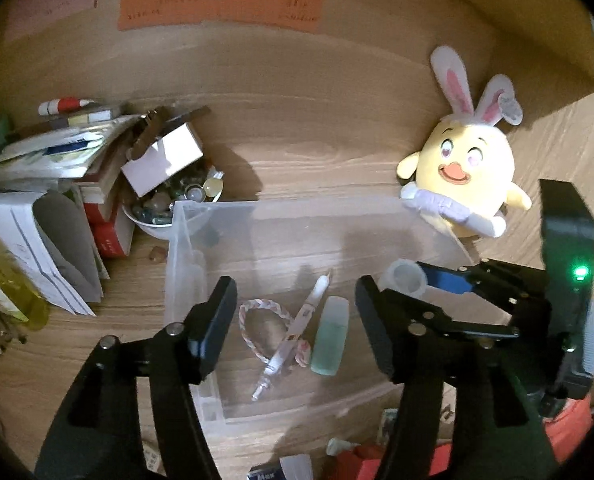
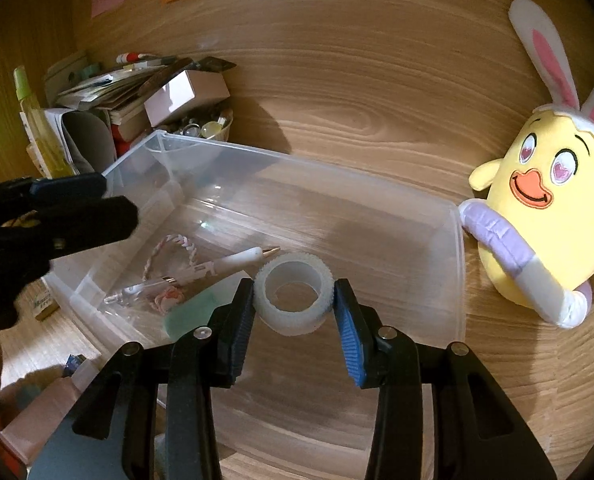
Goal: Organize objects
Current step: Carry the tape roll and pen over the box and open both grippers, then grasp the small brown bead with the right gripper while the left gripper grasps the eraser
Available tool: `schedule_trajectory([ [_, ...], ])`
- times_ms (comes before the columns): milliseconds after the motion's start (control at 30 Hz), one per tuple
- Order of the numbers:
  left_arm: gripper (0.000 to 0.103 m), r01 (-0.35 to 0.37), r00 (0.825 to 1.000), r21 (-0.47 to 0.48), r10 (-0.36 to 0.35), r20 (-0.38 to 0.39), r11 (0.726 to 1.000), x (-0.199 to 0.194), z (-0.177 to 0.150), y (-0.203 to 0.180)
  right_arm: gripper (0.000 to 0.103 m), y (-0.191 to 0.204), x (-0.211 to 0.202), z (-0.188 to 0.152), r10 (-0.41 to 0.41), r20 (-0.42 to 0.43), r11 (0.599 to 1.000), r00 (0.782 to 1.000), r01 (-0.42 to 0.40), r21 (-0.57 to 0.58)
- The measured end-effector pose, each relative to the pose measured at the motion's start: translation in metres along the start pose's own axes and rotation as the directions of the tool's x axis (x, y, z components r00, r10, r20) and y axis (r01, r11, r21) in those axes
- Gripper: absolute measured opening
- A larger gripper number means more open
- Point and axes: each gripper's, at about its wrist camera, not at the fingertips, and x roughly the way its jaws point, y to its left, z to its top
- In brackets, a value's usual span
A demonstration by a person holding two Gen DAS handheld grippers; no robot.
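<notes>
Right claw [image 2: 293, 322] clamped on translucent tape roll [image 2: 293, 298] over clear bin [image 2: 459, 272], left claw [image 1: 295, 322] parted, empty.

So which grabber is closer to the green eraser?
Left. The left gripper hangs open right over the green eraser in the clear box; the right gripper holds the tape roll beside it.

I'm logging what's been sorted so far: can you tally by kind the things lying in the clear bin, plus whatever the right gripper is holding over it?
Braided bracelet: 1
Pen: 1
Green eraser: 1
Roll of tape, pinched in the right gripper above the clear bin: 1
Total: 4
</notes>
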Motion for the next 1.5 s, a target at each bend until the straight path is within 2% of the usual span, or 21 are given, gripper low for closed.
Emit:
schedule_trajectory([
  [133,0.071,-0.007,1.0,0.006,0.007,0.018,1.0,-0.013,-0.001,-0.001,0.053,0.003,-0.007,0.001,-0.021,0.021,1.0,1.0,0.021,-0.008],
  [300,0.073,-0.004,1.0,0.003,0.004,0.026,1.0,-0.028,-0.007,0.002,0.061,0.008,-0.021,0.003,-0.046,0.05,0.999,0.998,0.047,-0.012],
  [400,0.087,-0.026,0.999,0.004,0.026,0.04,1.0,-0.036,-0.011,0.006,0.071,0.008,-0.032,0.001,-0.051,0.067,0.999,0.996,0.051,0.0],
  [433,0.088,-0.037,0.998,0.005,0.037,0.049,0.999,-0.039,-0.012,0.007,0.073,0.008,-0.035,0.001,-0.051,0.071,0.999,0.996,0.051,0.003],
  [700,0.089,-0.053,0.997,-0.008,0.053,0.055,0.999,-0.055,-0.027,0.023,0.078,0.015,-0.064,-0.014,-0.072,0.116,0.997,0.991,0.074,-0.011],
  [967,0.092,-0.064,0.998,-0.022,0.064,0.014,0.998,-0.06,-0.055,0.04,0.078,0.027,-0.077,-0.044,-0.06,0.12,0.997,0.991,0.064,-0.034],
  [1233,0.092,-0.066,0.996,-0.063,0.062,-0.064,0.996,-0.044,-0.08,0.059,0.078,0.015,-0.081,-0.078,-0.058,0.071,0.998,0.996,0.056,0.026],
  [1500,0.092,-0.127,0.986,-0.077,0.118,-0.117,0.989,-0.037,-0.1,0.081,0.075,0.002,-0.076,-0.103,-0.044,0.016,0.998,0.999,0.043,0.053],
])
